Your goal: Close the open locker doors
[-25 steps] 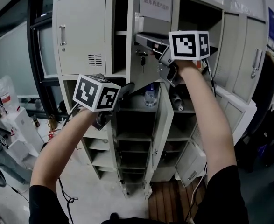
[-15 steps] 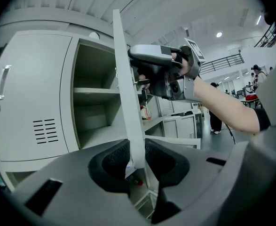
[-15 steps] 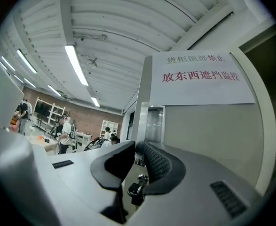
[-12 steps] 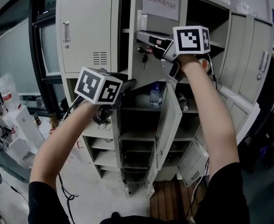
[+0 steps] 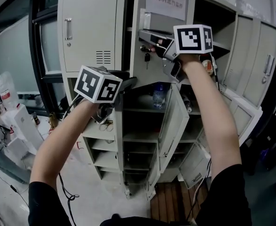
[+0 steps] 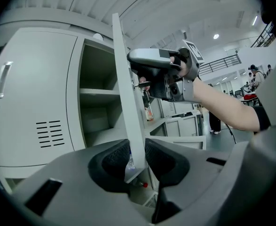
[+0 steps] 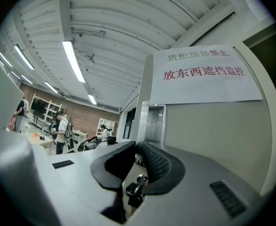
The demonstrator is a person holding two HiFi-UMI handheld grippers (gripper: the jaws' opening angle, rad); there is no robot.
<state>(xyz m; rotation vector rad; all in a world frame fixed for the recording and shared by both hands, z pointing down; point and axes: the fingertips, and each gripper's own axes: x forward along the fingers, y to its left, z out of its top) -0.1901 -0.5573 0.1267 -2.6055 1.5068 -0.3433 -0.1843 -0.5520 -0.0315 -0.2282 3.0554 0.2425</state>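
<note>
Head view steeply down, both gripper views close, sharing locker door (image 5: 159, 41)

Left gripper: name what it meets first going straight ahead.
The open locker door: its edge sits between the left gripper's tongs and apparently touches both pads, though depth is unclear.

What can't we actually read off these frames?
Right gripper on the key: right gripper view, pads overlap it; pinched or only bracketed, unclear.
Bottle label: head view, too small.
Top compartment beside the upper door: head view, too dark for contents.
Locker's right-hand doors: head view, cut off by the edge.
</note>
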